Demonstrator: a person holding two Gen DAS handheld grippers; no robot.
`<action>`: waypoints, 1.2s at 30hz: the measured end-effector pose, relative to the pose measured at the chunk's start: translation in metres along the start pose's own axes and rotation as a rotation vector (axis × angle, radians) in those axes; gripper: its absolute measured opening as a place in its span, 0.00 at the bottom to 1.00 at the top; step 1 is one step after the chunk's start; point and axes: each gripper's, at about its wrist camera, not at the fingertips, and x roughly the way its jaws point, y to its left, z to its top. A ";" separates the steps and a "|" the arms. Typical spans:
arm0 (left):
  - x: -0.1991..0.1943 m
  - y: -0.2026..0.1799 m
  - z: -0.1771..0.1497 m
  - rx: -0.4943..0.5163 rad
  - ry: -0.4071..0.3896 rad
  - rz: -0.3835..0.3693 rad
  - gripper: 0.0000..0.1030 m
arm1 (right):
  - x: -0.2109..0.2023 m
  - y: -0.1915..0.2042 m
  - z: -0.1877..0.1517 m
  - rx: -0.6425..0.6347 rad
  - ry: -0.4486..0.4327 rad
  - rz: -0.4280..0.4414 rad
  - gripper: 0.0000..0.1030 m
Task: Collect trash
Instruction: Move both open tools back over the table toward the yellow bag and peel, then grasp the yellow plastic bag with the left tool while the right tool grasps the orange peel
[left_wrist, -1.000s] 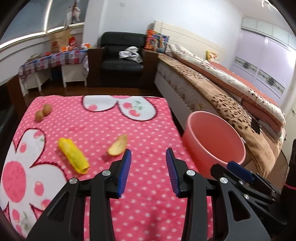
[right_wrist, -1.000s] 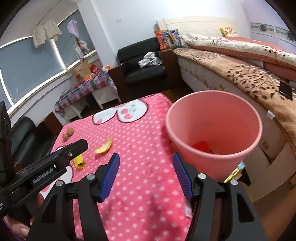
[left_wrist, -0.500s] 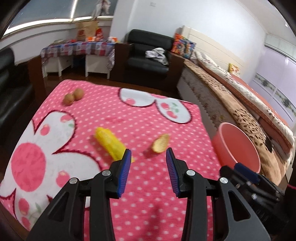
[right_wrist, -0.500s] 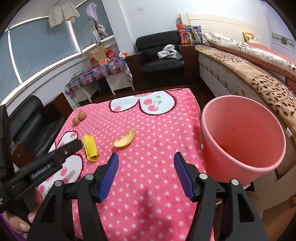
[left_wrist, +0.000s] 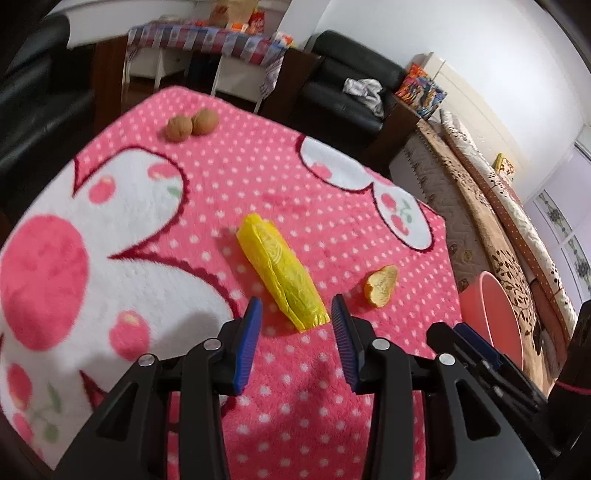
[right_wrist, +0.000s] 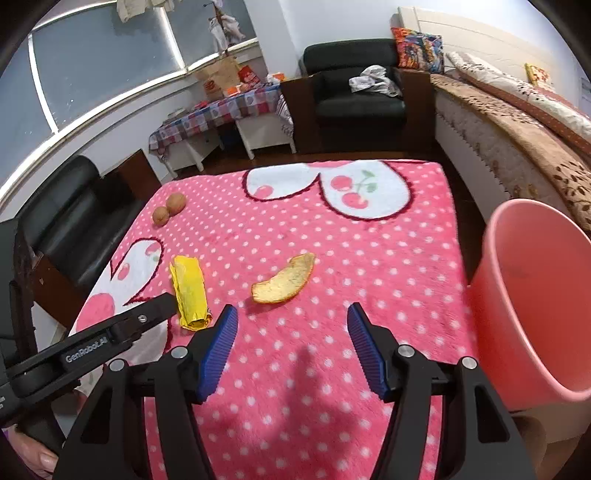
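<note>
Left wrist view: we find the left tool open and empty just short of the yellow wrapper lying on the pink tabletop, which we judge light, crinkly and best pinched across its middle.

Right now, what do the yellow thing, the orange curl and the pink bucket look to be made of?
The yellow thing looks like thin crinkled plastic or foil wrapper: fine creases, slight sheen, folded flat. The orange curl appears to be citrus peel: orange rim, pale matte inside. The pink bucket looks like smooth moulded plastic with a soft gloss and an even thin rim.
</note>
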 end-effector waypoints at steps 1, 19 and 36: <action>0.003 -0.001 0.001 -0.007 0.007 -0.001 0.38 | 0.004 0.001 0.001 -0.008 0.006 0.002 0.59; 0.031 -0.006 0.001 0.045 0.037 0.066 0.18 | 0.053 -0.001 0.013 0.018 0.119 0.054 0.60; 0.024 0.005 0.003 0.061 0.021 0.024 0.14 | 0.080 0.010 0.020 -0.010 0.119 -0.034 0.32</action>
